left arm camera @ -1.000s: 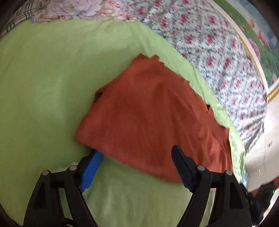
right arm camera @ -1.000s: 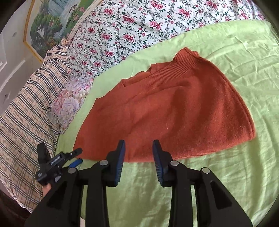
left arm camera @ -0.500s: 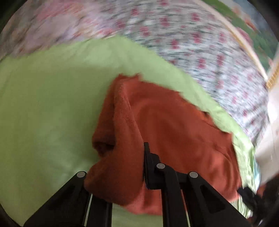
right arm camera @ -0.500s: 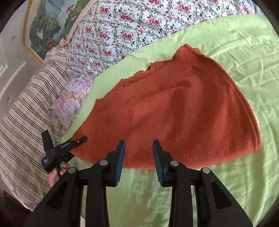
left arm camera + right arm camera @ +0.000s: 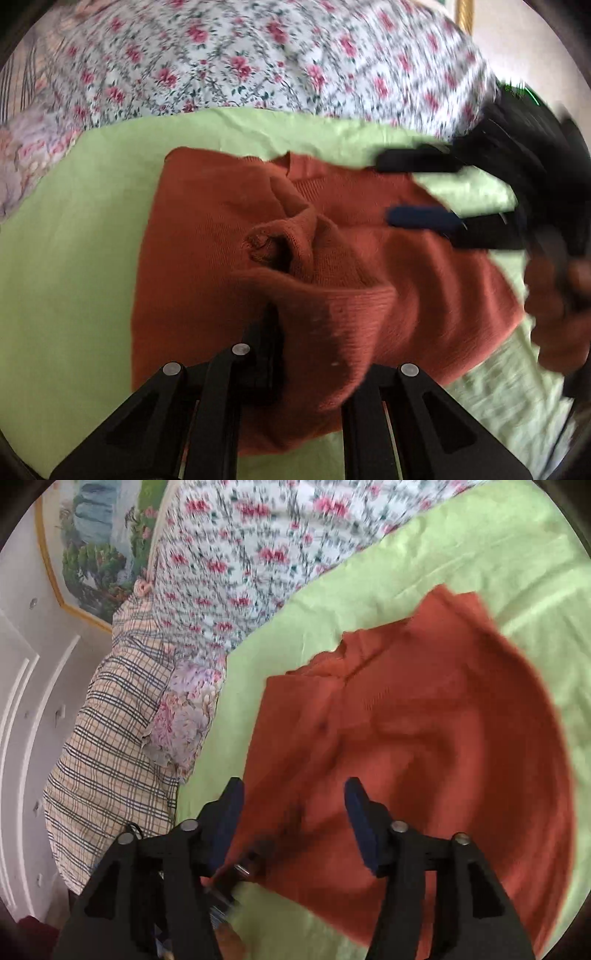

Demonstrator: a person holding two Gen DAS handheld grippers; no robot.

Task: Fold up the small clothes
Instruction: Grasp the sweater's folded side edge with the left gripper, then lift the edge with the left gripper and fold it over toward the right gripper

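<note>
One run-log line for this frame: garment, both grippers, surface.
garment: rust-orange sweater, edge lifted | left gripper: shut on sweater | right gripper: open, jaws just widened, above sweater | surface: green sheet

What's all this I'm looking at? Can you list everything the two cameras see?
sweater: one, rust orange, lying on the green sheet, one edge lifted and bunched
sheet: one, light green, spread under the sweater
floral bedding: one, white with pink flowers, beyond the sheet
flowered pillow: one, pale pink and lilac, beside the sheet
plaid cloth: one, beige with dark checks, at the bed's edge
painting: one, green landscape in a gold frame, on the wall
left gripper: one, black, shut on the sweater's edge
right gripper: one, black with blue pads, open above the sweater, jaws have just been opening
hand: one, holding the right gripper's handle
</note>
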